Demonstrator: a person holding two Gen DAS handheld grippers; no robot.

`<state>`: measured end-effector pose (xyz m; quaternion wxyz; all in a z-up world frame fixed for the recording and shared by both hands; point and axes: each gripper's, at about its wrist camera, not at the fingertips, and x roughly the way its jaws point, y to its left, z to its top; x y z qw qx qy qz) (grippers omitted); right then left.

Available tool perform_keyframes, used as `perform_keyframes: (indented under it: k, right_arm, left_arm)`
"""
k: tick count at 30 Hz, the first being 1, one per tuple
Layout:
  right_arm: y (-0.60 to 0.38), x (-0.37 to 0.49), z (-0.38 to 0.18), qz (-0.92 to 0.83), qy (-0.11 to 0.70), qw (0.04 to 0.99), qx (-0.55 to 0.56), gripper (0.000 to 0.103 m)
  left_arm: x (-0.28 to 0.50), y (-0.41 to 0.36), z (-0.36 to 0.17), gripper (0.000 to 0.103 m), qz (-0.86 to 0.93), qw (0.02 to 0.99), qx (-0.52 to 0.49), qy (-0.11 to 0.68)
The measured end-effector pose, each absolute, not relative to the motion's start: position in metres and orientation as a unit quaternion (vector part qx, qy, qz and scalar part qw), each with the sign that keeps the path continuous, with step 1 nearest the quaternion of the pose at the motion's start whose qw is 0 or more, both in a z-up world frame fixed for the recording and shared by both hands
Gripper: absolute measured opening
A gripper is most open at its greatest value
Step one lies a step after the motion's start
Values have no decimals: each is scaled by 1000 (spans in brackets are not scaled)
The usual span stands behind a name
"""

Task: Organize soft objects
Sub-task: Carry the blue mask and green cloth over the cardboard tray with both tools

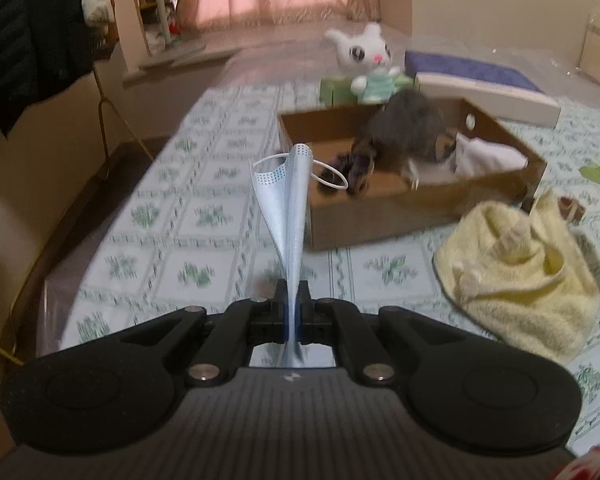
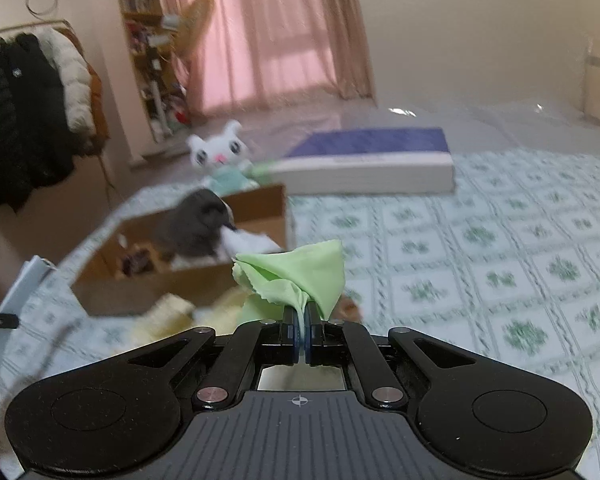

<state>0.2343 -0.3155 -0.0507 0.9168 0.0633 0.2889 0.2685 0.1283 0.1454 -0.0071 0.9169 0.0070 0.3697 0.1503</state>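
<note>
Two tools are in our hands, and each view shows only its own clearly: the left tool [image 1: 292,292] is clamped on a pale blue face mask [image 1: 286,200], the right tool [image 2: 302,316] is clamped on a light green cloth [image 2: 300,276]. From the left wrist we see the mask standing up out of the closed jaws, pleated and pinched narrow at the grip, fanning wider toward its top, with white ear loops curling out on both sides; it hangs clear of the table [image 1: 172,216], which carries a white cover with green flower squares. That same view gives us the cream towel [image 1: 520,276] lying crumpled on the table just beside the cardboard box [image 1: 380,216], and only a sliver of green at the far right edge. From the right wrist the green cloth is plain: thin, bunched at the pads, with a zigzag-cut edge, lifted above the table; the towel shows there only as a blurred cream patch below it. Both views show the box holding a grey plush [image 1: 404,128], dark small items and something white, with a white plush rabbit [image 1: 364,56] behind it. Only the right wrist shows the whole flat white-and-blue box [image 2: 372,160] on the table and the coats on a rack [image 2: 24,120]
</note>
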Motion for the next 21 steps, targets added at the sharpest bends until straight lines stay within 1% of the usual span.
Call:
perform_keyframes:
  k: [5,11,21]
  right_arm:
    - [-299,240,-27,305,276,908,79,3]
    - [-264,253,-6,345,260,899,73,3]
    - [-202,292,7,370,242,895,58,3]
  left_arm:
    - [143,147,16,4,134,929,14,344]
    - [175,142,33,4,113,940,22,322]
    - [252,133,51,4,78,953,16,292]
